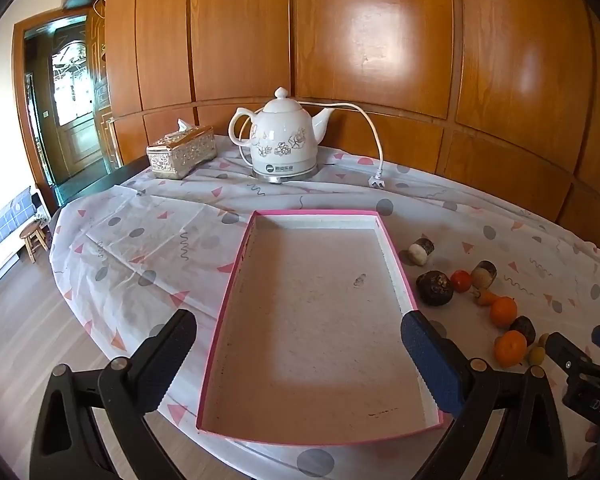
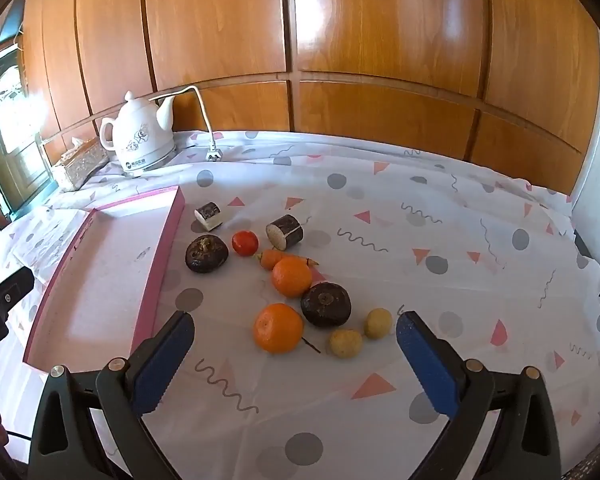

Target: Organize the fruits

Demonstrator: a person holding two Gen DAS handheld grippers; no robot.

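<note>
A shallow pink-edged tray (image 1: 236, 276) (image 2: 168, 232) lies on the patterned tablecloth with nothing in it. My left gripper (image 1: 300, 344) hovers open over its near end. Right of the tray lies a scatter of fruit: two oranges (image 2: 278, 327) (image 2: 292, 276), two dark round fruits (image 2: 326, 304) (image 2: 206, 253), a small red fruit (image 2: 245, 243), a small carrot (image 2: 274, 258), two yellowish small fruits (image 2: 345, 343) (image 2: 378, 323) and two cut cane pieces (image 2: 285, 231) (image 2: 209, 215). My right gripper (image 2: 294, 338) stands open just short of the nearest orange, touching nothing.
A white electric kettle (image 1: 282, 136) with its loose cord and plug (image 1: 377, 182) stands at the back beside a silver tissue box (image 1: 180, 152). Wooden wall panels rise behind the table. The table's left edge drops to the floor; a stool (image 1: 34, 238) stands there.
</note>
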